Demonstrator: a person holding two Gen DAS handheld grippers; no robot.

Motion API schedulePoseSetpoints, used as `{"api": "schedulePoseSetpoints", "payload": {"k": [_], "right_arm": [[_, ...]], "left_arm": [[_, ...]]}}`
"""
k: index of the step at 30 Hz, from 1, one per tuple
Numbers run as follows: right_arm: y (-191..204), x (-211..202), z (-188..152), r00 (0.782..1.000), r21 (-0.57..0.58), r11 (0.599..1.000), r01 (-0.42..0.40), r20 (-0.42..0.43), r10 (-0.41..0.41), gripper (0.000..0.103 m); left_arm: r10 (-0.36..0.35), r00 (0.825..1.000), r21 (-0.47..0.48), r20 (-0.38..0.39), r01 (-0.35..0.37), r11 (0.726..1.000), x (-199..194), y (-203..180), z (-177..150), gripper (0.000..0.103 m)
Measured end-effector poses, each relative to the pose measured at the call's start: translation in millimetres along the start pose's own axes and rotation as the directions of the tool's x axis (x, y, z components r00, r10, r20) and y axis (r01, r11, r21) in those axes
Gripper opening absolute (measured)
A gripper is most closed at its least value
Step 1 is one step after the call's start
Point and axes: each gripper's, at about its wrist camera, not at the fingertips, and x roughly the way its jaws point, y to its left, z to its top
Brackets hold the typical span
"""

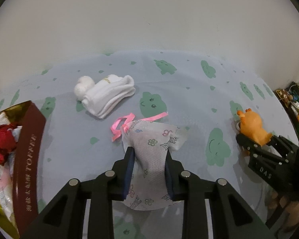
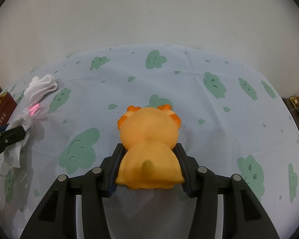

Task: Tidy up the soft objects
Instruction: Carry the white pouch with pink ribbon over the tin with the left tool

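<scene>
Left wrist view shows the left gripper (image 1: 149, 169) squeezing a thin cloth bag (image 1: 153, 145) with little flowers printed on it. Its jaws are nearly closed, with the bag's middle pinched between the blue pads. The bag is soft and floppy, so it needs a tight pinch or it would slip out. A pink ribbon (image 1: 122, 124) hangs from the top of the bag. The bag looks lifted a bit off the tablecloth (image 1: 189, 99), though its ribbon end may touch; that is hard to tell.

At the left edge stands a dark red box (image 1: 27, 155) with soft things already inside. My guess is that the bag goes in there next, because the box sits close by.

White socks (image 1: 107, 95) lie folded on the cloth beyond the bag, not yet picked up.

Right wrist view shows the right gripper (image 2: 149, 169) holding an orange toy animal (image 2: 149, 143) by its bottom half. Its jaws are partly open, just wide enough to press on both sides of the toy. The toy is squishy, so a gentle hold keeps it from being squashed.
</scene>
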Motion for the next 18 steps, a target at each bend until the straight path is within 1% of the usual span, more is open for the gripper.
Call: {"api": "schedulePoseSetpoints", "payload": {"k": [9, 12, 15, 18], "right_arm": [[0, 0, 0, 1.0, -0.002, 1.0, 0.0, 0.0, 0.0, 0.047], [0, 0, 0, 1.0, -0.003, 1.0, 0.0, 0.0, 0.0, 0.047], [0, -1, 0, 1.0, -0.003, 1.0, 0.001, 0.0, -0.001, 0.048], [0, -1, 0, 1.0, -0.003, 1.0, 0.001, 0.0, -0.001, 0.048]], "left_arm": [[-0.002, 0.999, -0.008, 0.035, 0.003, 1.0, -30, 6, -5, 0.028], [0.014, 0.998, -0.009, 0.054, -0.014, 1.0, -43, 10, -5, 0.028], [0.02, 0.998, -0.017, 0.067, -0.019, 1.0, -56, 20, -4, 0.028], [0.026, 0.997, -0.041, 0.079, -0.023, 0.999, -67, 34, -9, 0.028]]}}
